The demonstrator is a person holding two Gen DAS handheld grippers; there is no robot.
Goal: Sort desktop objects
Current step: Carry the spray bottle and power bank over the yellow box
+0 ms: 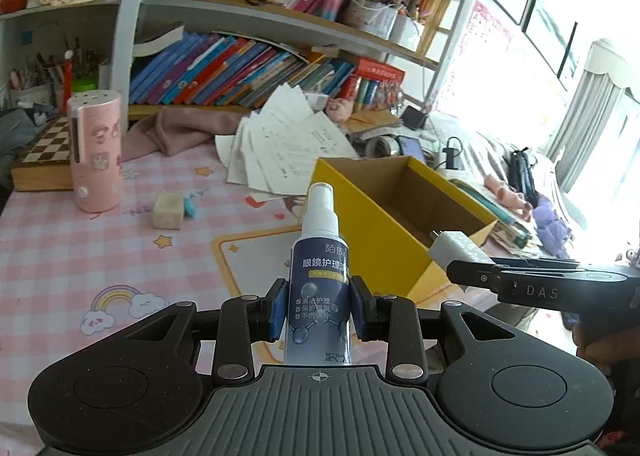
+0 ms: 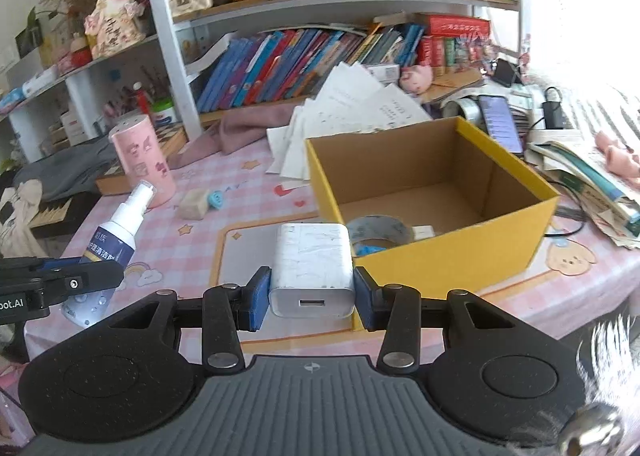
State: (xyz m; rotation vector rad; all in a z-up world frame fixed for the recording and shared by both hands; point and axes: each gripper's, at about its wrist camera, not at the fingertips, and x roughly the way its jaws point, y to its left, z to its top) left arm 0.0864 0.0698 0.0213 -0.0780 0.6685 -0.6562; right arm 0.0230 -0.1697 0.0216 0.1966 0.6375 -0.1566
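The left gripper jaws clench a lens-cleaner spray bottle, its base hidden; the right gripper jaws clench a white USB charger, prongs hidden, beside the yellow box.

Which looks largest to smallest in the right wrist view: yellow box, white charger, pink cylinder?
1. yellow box
2. white charger, though it looks enlarged by nearness to the camera
3. pink cylinder, farther away, so true order with the charger is unsure
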